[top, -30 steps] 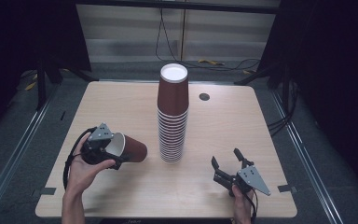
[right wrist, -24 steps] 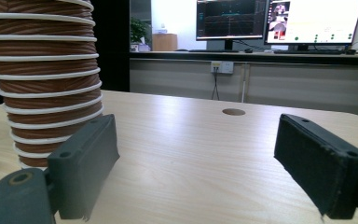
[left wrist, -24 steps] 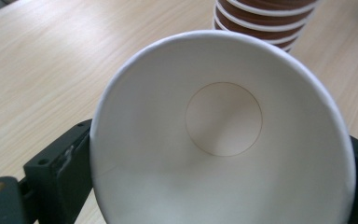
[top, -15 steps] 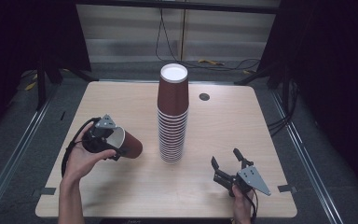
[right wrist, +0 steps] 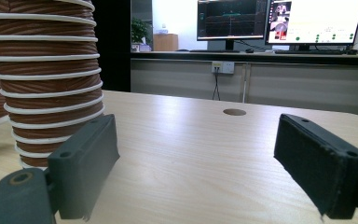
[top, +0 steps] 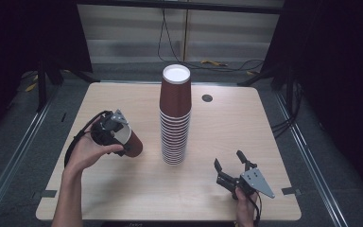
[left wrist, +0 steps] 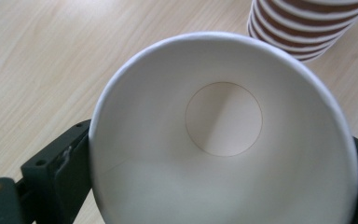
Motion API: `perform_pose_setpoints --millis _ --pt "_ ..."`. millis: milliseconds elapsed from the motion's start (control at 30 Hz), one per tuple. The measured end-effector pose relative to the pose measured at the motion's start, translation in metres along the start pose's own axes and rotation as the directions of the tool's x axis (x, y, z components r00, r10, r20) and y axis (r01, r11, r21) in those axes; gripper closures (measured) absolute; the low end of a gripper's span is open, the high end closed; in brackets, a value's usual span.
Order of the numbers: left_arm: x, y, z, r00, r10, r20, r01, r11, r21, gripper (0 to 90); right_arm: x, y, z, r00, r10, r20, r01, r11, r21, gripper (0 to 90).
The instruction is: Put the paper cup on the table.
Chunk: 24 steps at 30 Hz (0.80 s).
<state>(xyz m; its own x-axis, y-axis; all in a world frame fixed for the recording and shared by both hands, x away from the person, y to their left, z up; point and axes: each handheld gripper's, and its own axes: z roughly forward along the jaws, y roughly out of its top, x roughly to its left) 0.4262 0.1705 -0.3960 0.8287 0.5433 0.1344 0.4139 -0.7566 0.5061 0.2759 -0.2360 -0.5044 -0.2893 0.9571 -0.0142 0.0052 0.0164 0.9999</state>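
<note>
A tall stack of brown paper cups (top: 175, 118) with white rims stands upside down at the middle of the wooden table (top: 264, 118); its lower part also shows in the left gripper view (left wrist: 303, 23) and in the right gripper view (right wrist: 46, 70). My left gripper (top: 117, 134) hovers left of the stack, shut on a single brown cup (top: 133, 145) that tilts base-down to the right. I look into that cup's white inside (left wrist: 223, 121) between the jaws, which have just been opening a little. My right gripper (top: 228, 160) rests open at the front right, nothing between its pads (right wrist: 86, 158).
A round cable hole (top: 207, 98) lies in the table behind the stack. Dark floor and metal rails surround the table. Monitors (right wrist: 279, 21) stand on a desk beyond the far edge, in the right gripper view.
The left hand has lifted slightly and shifted left and away with the cup, whose base now tips more downward. The right gripper has not moved.
</note>
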Motion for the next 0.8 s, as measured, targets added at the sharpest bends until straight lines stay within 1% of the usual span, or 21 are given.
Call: perform_pose_setpoints --millis 67,133,167,200,233,267,300,367,400,433,467,500,533,633,667,700,733,767,800 --pt "0.002 0.002 0.002 1.0 -0.005 0.008 0.005 0.9998 0.019 3.6 0.0 0.0 0.0 0.9999 0.0 -0.013 0.0 1.0 0.0 13.0" --pt "0.003 0.004 0.004 0.9997 0.004 0.024 -0.004 0.9996 0.029 3.4 0.0 0.0 -0.001 1.0 -0.001 -0.01 0.001 1.0 0.0 13.1" --pt "0.003 0.005 0.006 0.9996 -0.002 0.029 0.001 0.9996 0.03 3.3 0.0 0.0 -0.001 1.0 0.001 -0.01 -0.001 1.0 0.001 13.1" --pt "0.003 0.006 0.008 0.9997 0.012 0.021 -0.013 0.9992 0.038 3.2 0.0 0.0 -0.001 1.0 -0.002 -0.009 0.002 1.0 0.0 13.1" --pt "0.003 0.007 0.009 0.9996 0.015 0.025 -0.016 0.9989 0.044 3.2 0.0 0.0 -0.001 1.0 -0.001 -0.01 0.001 1.0 0.0 13.1" --pt "0.002 0.007 0.011 0.9996 0.01 0.026 -0.011 0.9992 0.038 3.2 0.0 0.0 -0.001 1.0 -0.002 -0.009 0.002 1.0 0.0 13.1" --pt "0.002 0.008 0.012 0.9992 0.03 0.026 -0.031 0.9984 0.048 3.1 0.0 0.0 -0.001 1.0 -0.001 -0.009 0.001 1.0 0.0 13.1" --pt "0.002 0.01 0.018 0.999 0.035 0.028 -0.037 0.9976 0.059 2.9 0.0 0.0 -0.001 1.0 -0.001 -0.009 0.001 1.0 0.0 13.2" --pt "0.002 0.011 0.02 0.999 0.031 0.032 -0.033 0.9969 0.071 2.8 0.0 0.0 -0.001 1.0 -0.001 -0.009 0.001 1.0 0.001 13.2" --pt "0.001 0.012 0.023 0.9986 0.04 0.033 -0.043 0.9958 0.081 2.8 0.0 0.0 -0.001 1.0 -0.001 -0.01 0.001 1.0 0.0 13.2" --pt "0.001 0.013 0.026 0.9986 0.04 0.036 -0.043 0.9955 0.085 2.8 0.0 0.0 -0.001 1.0 -0.001 -0.009 0.001 1.0 0.0 13.2" --pt "0.001 0.014 0.028 0.9983 0.046 0.035 -0.049 0.9956 0.08 2.1 0.0 0.0 -0.001 1.0 0.0 -0.009 0.0 1.0 0.0 13.2" --pt "0.0 0.015 0.029 0.9987 0.04 0.032 -0.042 0.9966 0.071 2.4 0.0 0.0 -0.001 1.0 0.0 -0.009 0.0 1.0 0.002 13.2" --pt "0.0 0.019 0.033 0.9985 0.046 0.028 -0.048 0.9966 0.067 2.2 0.0 0.0 -0.001 0.9999 0.0 -0.013 0.0 1.0 0.001 13.3" --pt "-0.001 0.019 0.034 0.999 0.036 0.027 -0.037 0.9977 0.057 2.1 0.0 0.0 -0.001 0.9999 0.0 -0.013 0.0 1.0 0.002 13.3" --pt "0.0 0.02 0.035 0.9986 0.046 0.027 -0.047 0.9973 0.056 2.0 -0.001 0.0 -0.001 0.9999 -0.001 -0.014 0.001 1.0 0.001 13.3" --pt "0.0 0.02 0.037 0.999 0.036 0.028 -0.037 0.9987 0.035 2.0 0.0 0.0 -0.001 0.9999 0.0 -0.014 0.0 1.0 0.002 13.3" --pt "0.0 0.02 0.038 0.9991 0.03 0.03 -0.031 0.9991 0.029 2.0 0.0 0.0 -0.001 0.9999 0.001 -0.015 -0.001 1.0 0.002 13.3" --pt "0.0 0.02 0.04 0.9995 0.012 0.03 -0.013 0.9998 0.013 2.0 0.0 0.0 -0.001 0.9999 0.0 -0.015 0.0 1.0 0.001 13.3"
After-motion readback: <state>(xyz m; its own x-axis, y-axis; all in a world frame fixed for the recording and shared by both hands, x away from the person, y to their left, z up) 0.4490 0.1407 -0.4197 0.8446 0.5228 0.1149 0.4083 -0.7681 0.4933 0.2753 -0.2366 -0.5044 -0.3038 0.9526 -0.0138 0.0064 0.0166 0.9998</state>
